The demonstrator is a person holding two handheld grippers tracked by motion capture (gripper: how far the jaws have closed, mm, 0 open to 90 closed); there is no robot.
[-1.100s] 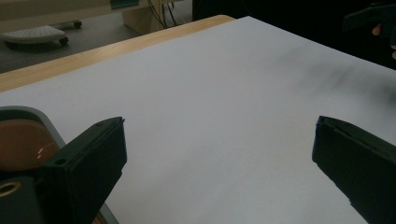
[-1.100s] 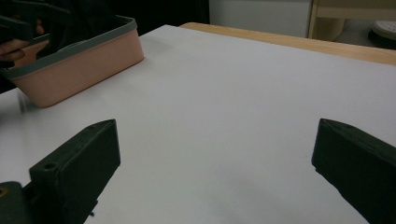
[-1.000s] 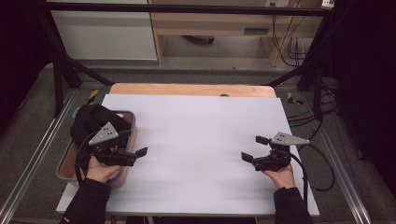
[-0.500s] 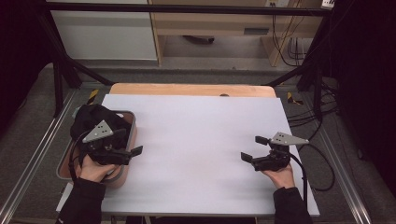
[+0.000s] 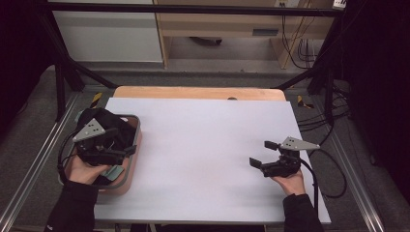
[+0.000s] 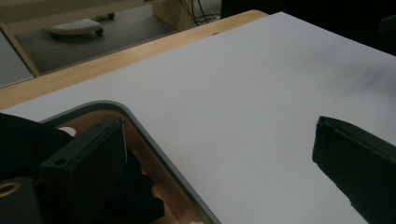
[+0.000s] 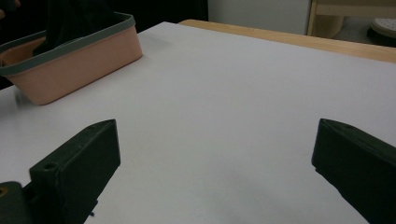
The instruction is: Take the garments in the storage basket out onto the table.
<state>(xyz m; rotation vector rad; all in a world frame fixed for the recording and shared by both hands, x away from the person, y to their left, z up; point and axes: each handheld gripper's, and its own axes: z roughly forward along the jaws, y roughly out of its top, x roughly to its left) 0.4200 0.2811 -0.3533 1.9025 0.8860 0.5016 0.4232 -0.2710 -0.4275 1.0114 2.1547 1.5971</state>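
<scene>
Black cloth (image 5: pixel 99 121) fills the pink basket (image 5: pixel 137 145); left hand-held gripper (image 5: pixel 126 152) hovers above, jaws apart, apparently reaching. Next: descend and pinch. Right hand-held gripper (image 5: pixel 262 153) idle, apart.

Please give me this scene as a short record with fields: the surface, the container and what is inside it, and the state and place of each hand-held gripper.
surface: white table top, wooden edge at the far side
container: pink basket with a grey rim, at the table's left edge
contents: dark cloth, bunched up inside
left hand-held gripper: open, one jaw over the basket's inside, the other over the white surface, holding nothing
right hand-held gripper: open, over bare table at the right, holding nothing
</scene>
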